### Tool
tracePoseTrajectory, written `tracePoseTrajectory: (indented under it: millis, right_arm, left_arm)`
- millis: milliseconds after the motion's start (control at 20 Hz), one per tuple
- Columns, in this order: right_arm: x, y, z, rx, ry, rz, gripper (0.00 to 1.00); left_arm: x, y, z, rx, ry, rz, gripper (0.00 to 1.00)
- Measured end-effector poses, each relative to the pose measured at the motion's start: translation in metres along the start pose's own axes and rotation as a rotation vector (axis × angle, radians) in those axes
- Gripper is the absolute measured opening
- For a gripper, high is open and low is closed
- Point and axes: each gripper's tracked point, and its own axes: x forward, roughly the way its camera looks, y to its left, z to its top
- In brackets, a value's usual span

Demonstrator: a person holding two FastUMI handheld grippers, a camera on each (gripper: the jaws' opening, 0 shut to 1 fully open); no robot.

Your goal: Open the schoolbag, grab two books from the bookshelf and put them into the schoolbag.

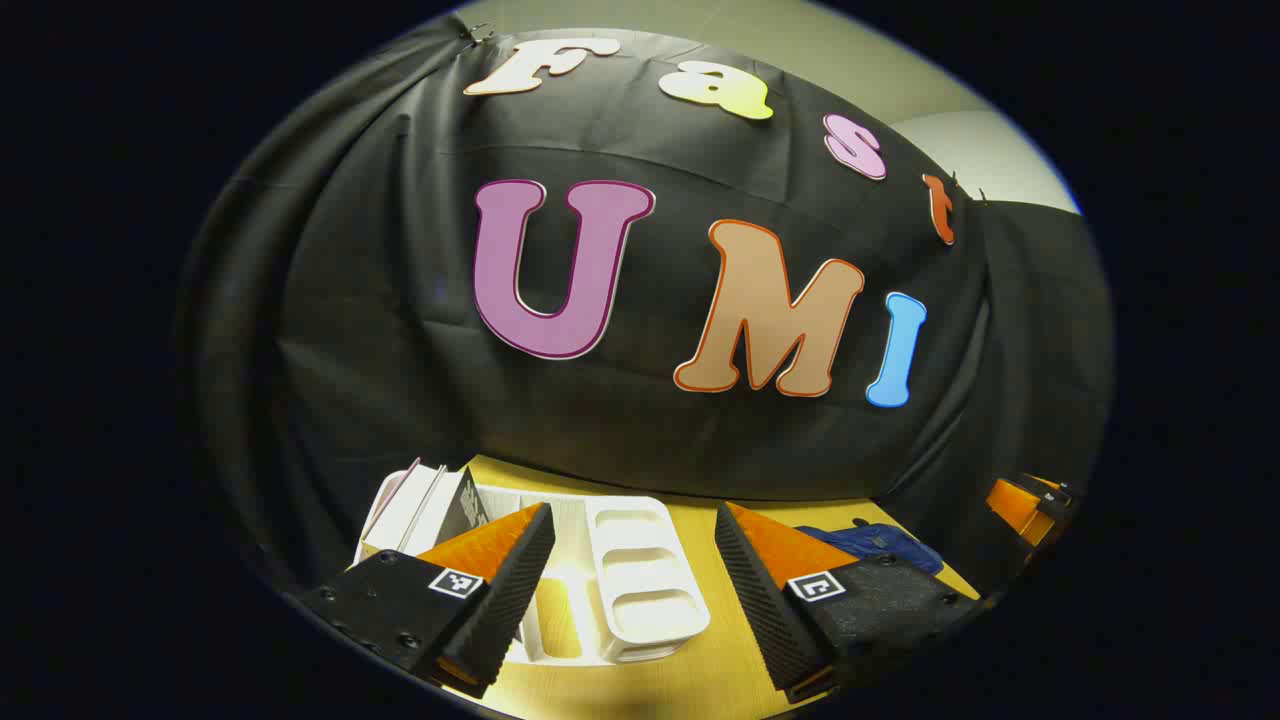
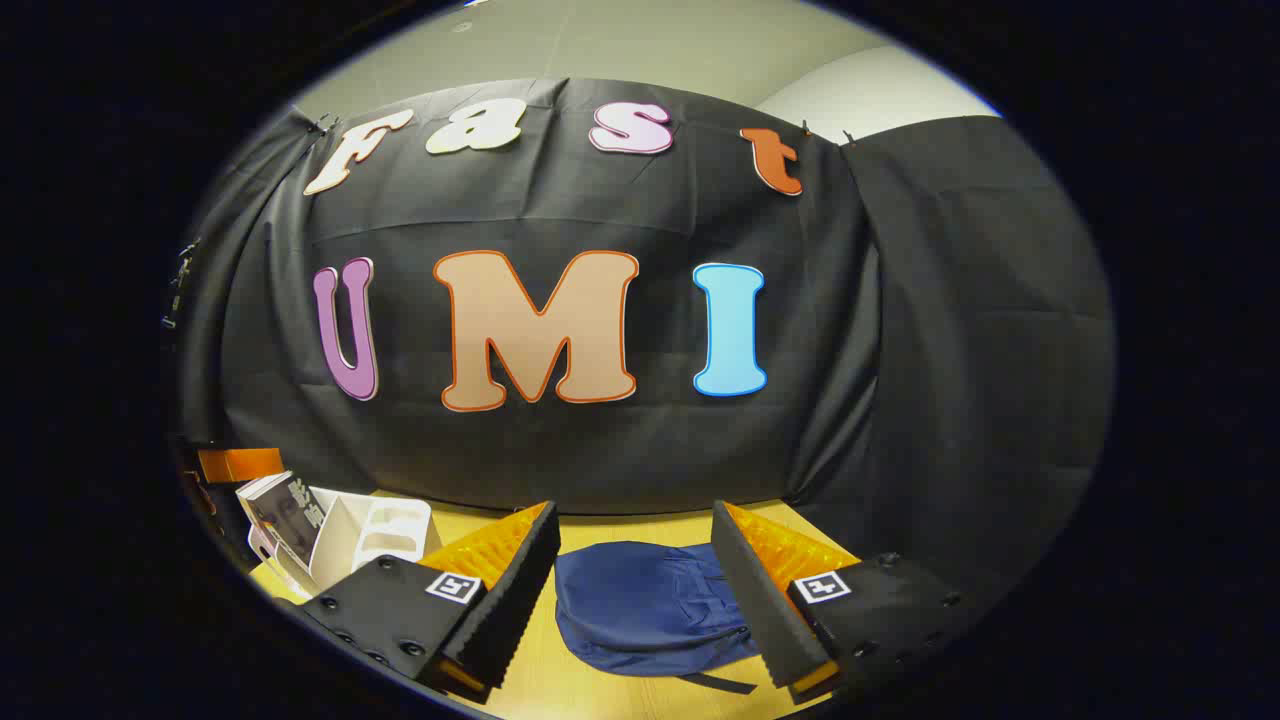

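A dark blue schoolbag (image 2: 645, 605) lies flat on the yellow table (image 2: 590, 685), straight ahead of my right gripper (image 2: 635, 565), which is open above it with nothing between its fingers. The same schoolbag (image 1: 875, 545) peeks out behind a finger in the left gripper view. A white bookshelf (image 1: 625, 580) with divided slots stands ahead of my left gripper (image 1: 635, 565), also open and empty. Books (image 1: 420, 505) lean at its left end. In the right gripper view the bookshelf (image 2: 365, 535) and a leaning book (image 2: 285, 515) sit at the left.
The black cloth wall closes the table's far side. The other gripper (image 1: 1025, 505), orange and black, shows at the right edge of the left gripper view. Bare yellow tabletop (image 1: 650, 685) lies between the bookshelf and the schoolbag.
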Motion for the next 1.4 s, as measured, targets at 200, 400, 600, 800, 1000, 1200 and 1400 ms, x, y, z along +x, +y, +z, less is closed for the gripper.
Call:
tracePoseTrajectory:
  millis: [200, 400, 600, 800, 1000, 1200, 1400]
  right_arm:
    - [-0.001, -0.01, 0.006, -0.021, -0.016, -0.031, 0.97]
    - [-0.003, -0.022, 0.006, -0.006, -0.017, -0.06, 0.97]
    - [-0.004, -0.034, 0.002, -0.017, -0.008, -0.089, 0.97]
    - [-0.003, -0.039, 0.001, -0.04, -0.005, -0.099, 0.97]
    - [0.003, -0.039, -0.011, -0.09, 0.017, -0.095, 0.97]
    - [0.012, -0.039, -0.032, -0.221, 0.06, -0.088, 0.97]
    - [0.018, -0.042, -0.063, -0.363, 0.081, -0.124, 0.98]
  left_arm:
    - [0.004, -0.004, 0.002, 0.017, 0.001, -0.021, 0.94]
    - [0.005, -0.006, 0.0, 0.023, 0.013, -0.047, 0.94]
    - [0.006, -0.003, -0.002, 0.031, 0.024, -0.045, 0.94]
    - [0.005, 0.001, 0.0, 0.032, 0.022, -0.036, 0.94]
    - [0.0, 0.01, -0.002, 0.022, 0.018, -0.012, 0.94]
    - [-0.007, 0.027, -0.003, 0.039, 0.022, 0.047, 0.94]
    - [-0.012, 0.045, -0.004, 0.045, 0.022, 0.107, 0.94]
